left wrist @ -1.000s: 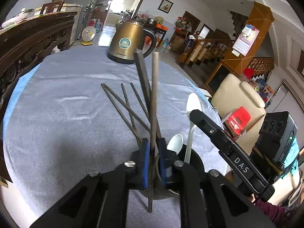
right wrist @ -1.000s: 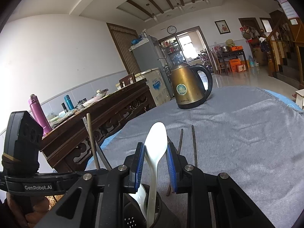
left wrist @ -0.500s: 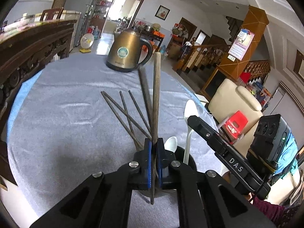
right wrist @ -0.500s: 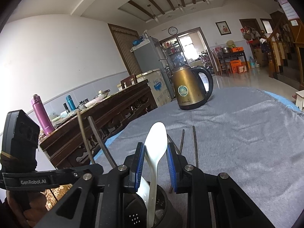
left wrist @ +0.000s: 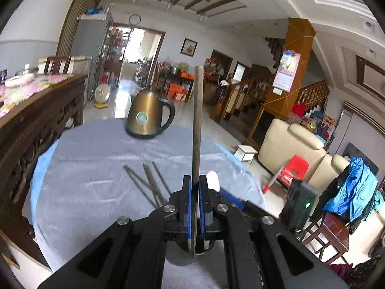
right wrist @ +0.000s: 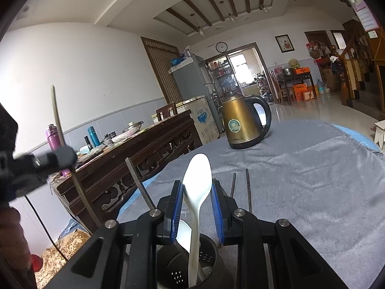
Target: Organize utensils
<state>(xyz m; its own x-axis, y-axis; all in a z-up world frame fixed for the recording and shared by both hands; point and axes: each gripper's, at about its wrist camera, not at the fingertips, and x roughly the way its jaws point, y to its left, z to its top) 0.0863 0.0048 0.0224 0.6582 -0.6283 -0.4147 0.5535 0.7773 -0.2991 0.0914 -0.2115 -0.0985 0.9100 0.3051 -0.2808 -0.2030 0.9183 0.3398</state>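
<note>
My left gripper (left wrist: 195, 207) is shut on a brown chopstick (left wrist: 197, 130) held upright, its lower tip at the rim of the dark utensil holder (left wrist: 182, 260). Three dark chopsticks (left wrist: 149, 185) lie on the grey tablecloth (left wrist: 96, 168) beyond it. My right gripper (right wrist: 195, 214) holds a white spoon (right wrist: 196, 192), bowl up, with its handle down in the perforated holder (right wrist: 178, 269); a second white spoon (right wrist: 183, 231) stands in it. The left gripper (right wrist: 36, 166) with its chopstick (right wrist: 60, 130) shows blurred at the left of the right wrist view.
A brass kettle (left wrist: 146, 115) (right wrist: 243, 122) stands at the far side of the table. A carved wooden sideboard (right wrist: 134, 159) runs along the left. Two chopsticks (right wrist: 240, 190) lie on the cloth ahead of the right gripper. A sofa (left wrist: 296, 149) and red chair (left wrist: 293, 168) stand beyond the table's right edge.
My left gripper has shut on one chopstick and lifted it upright, tilting up. The second chopstick it held has dropped free. The right gripper stays still on the spoon.
</note>
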